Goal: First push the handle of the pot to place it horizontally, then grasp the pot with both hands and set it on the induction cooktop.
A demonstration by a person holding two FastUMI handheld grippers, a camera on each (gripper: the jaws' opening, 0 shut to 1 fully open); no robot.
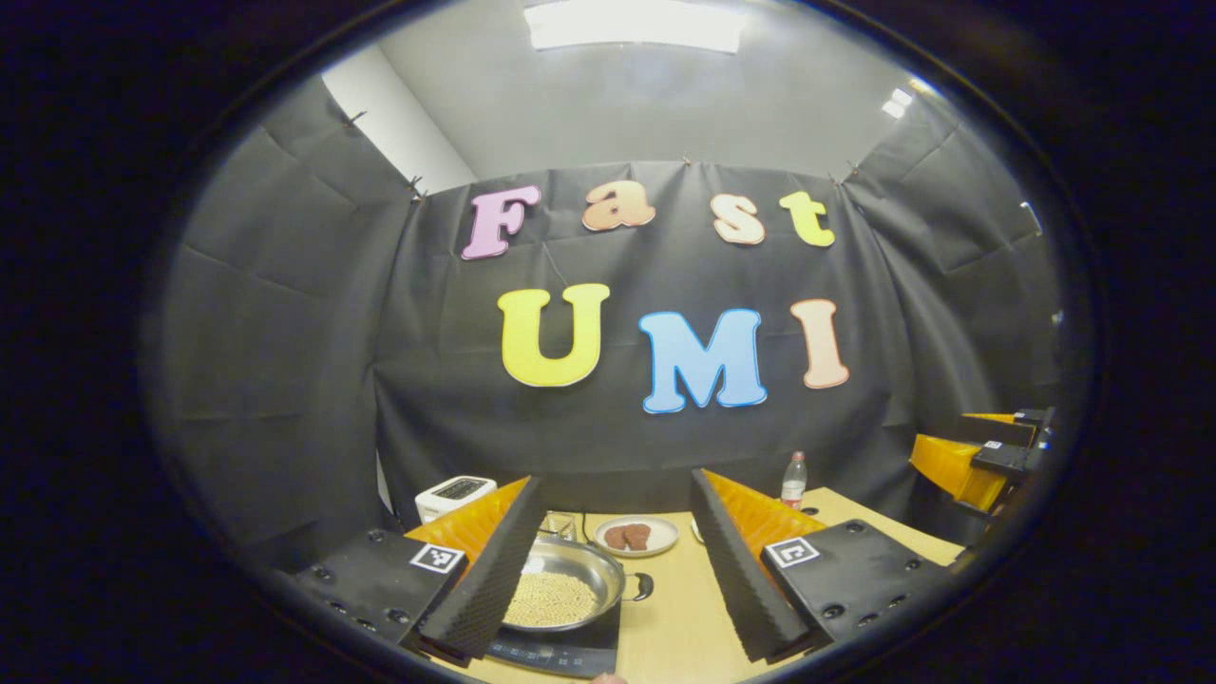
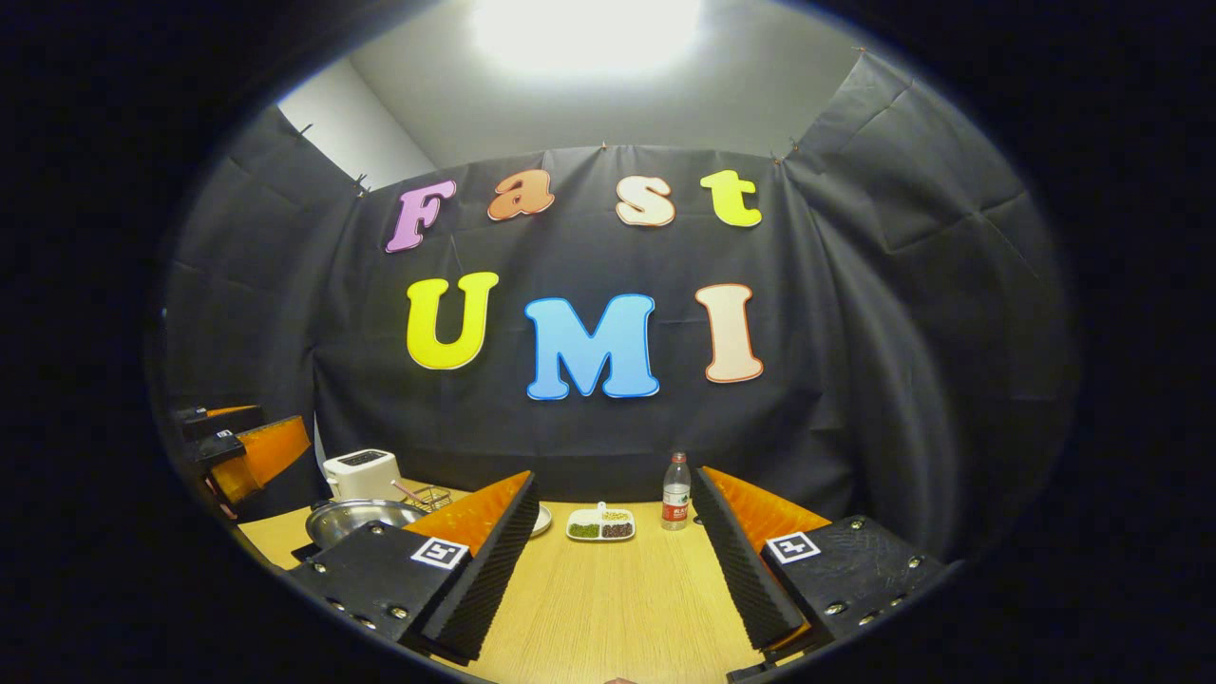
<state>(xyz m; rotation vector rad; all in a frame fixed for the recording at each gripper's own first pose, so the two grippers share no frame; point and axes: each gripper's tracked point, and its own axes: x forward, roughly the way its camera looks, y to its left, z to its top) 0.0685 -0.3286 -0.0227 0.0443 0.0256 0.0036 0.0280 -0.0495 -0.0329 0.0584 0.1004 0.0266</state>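
A steel pot [image 1: 570, 575] holding pale beans rests on the black induction cooktop [image 1: 560, 655] on the wooden table. Its small dark handle [image 1: 642, 586] points to the right in the left gripper view. My left gripper [image 1: 613, 608] is open, held above and in front of the pot; its left finger covers the pot's left side. In the right gripper view the pot [image 2: 356, 518] lies at the far left, partly behind a finger. My right gripper [image 2: 617, 589] is open over bare table with nothing between its fingers. Each gripper appears at the edge of the other's view: right gripper [image 1: 988, 456], left gripper [image 2: 247, 446].
Behind the pot are a white toaster [image 1: 456, 494], a glass [image 1: 560, 524] and a plate with brown pieces [image 1: 635, 535]. A plastic bottle [image 2: 675, 491] and a divided dish of beans [image 2: 600, 524] stand near the back wall. The wooden table [image 2: 608, 608] has open room ahead of the right gripper.
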